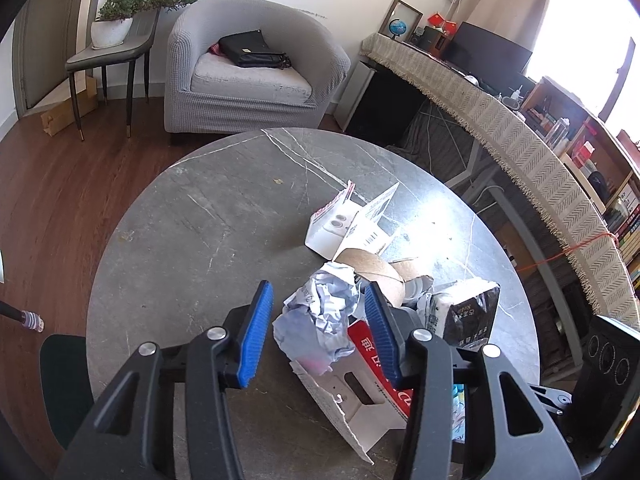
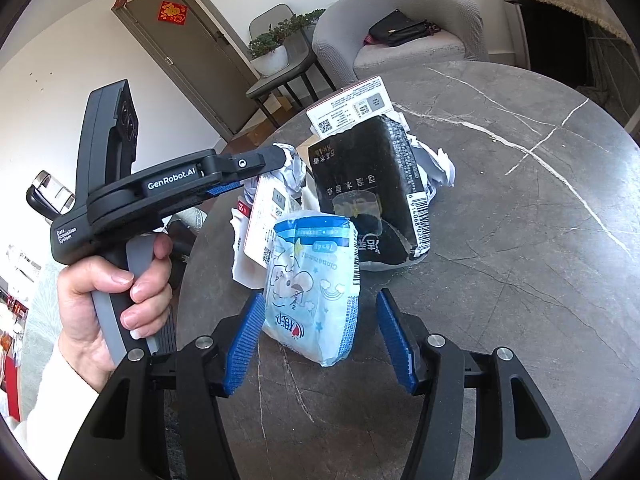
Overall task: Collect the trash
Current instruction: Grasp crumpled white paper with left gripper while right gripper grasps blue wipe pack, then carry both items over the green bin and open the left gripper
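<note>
A pile of trash lies on the round grey marble table [image 1: 200, 216]. In the left wrist view my left gripper [image 1: 318, 316] is open, its blue pads on either side of a crumpled paper ball [image 1: 324, 312]. Around it lie a torn red-and-white carton [image 1: 360, 396], a cardboard tape roll [image 1: 376, 272], a white box [image 1: 340, 224] and a black tissue pack [image 1: 468, 316]. In the right wrist view my right gripper [image 2: 320, 316] is open around a light blue tissue pack [image 2: 316, 288]. The black pack [image 2: 372, 184] lies behind it. The left gripper [image 2: 256, 172] shows from the side over the paper.
A grey armchair [image 1: 248, 76] with a black bag stands beyond the table. A chair with a potted plant [image 1: 116, 28] is at the far left. A cloth-covered desk [image 1: 500, 120] and bookshelves run along the right. Bare table surface [image 2: 520, 240] lies right of the pile.
</note>
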Demonstrator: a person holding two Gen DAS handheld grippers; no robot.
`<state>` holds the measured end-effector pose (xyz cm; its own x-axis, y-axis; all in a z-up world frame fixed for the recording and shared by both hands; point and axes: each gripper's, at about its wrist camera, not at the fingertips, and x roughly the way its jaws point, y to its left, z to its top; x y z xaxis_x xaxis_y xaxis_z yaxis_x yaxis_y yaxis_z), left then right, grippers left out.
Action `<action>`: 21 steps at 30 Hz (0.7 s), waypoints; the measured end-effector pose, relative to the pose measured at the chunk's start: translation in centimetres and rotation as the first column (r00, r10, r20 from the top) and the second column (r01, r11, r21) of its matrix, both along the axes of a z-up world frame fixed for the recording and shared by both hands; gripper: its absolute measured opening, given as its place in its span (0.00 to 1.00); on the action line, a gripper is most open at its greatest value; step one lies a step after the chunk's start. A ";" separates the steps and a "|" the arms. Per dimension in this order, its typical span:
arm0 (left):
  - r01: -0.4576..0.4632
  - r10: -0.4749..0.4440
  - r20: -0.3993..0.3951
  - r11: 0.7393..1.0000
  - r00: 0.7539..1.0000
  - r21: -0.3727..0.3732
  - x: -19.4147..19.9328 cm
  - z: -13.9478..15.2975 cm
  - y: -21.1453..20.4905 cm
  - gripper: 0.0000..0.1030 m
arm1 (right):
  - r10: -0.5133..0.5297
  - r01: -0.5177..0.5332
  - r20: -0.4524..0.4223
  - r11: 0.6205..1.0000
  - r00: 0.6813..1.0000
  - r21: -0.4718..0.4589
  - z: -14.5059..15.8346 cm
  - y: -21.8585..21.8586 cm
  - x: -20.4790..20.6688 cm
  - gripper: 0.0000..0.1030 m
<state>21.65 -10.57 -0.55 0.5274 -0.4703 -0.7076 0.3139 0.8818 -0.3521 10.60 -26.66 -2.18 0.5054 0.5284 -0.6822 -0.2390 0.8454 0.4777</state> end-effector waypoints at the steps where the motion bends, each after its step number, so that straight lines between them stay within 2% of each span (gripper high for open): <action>1: 0.001 -0.001 -0.003 1.000 1.000 -0.008 0.1 0.0 0.2 0.38 | 0.006 -0.006 -0.001 1.000 1.000 -0.001 0.0 0.2 0.0 0.46; 3: -0.008 0.008 0.001 1.000 1.000 0.001 0.2 0.1 0.3 0.33 | 0.016 -0.016 -0.006 1.000 1.000 0.004 -0.2 0.4 0.1 0.32; 11: 0.011 -0.012 0.045 1.000 0.999 0.014 -0.6 1.1 0.1 0.30 | 0.034 -0.033 0.028 0.999 0.999 -0.026 0.8 0.8 -0.2 0.15; 14: 0.004 -0.003 0.054 1.000 0.999 -0.009 -0.9 1.6 0.6 0.30 | 0.040 -0.039 0.032 0.999 0.999 -0.023 0.9 1.2 -0.3 0.12; 21: -0.022 0.023 0.090 1.000 0.996 -0.006 -1.5 2.9 1.9 0.30 | 0.039 -0.036 0.069 0.998 0.997 -0.043 2.2 1.4 -0.7 0.10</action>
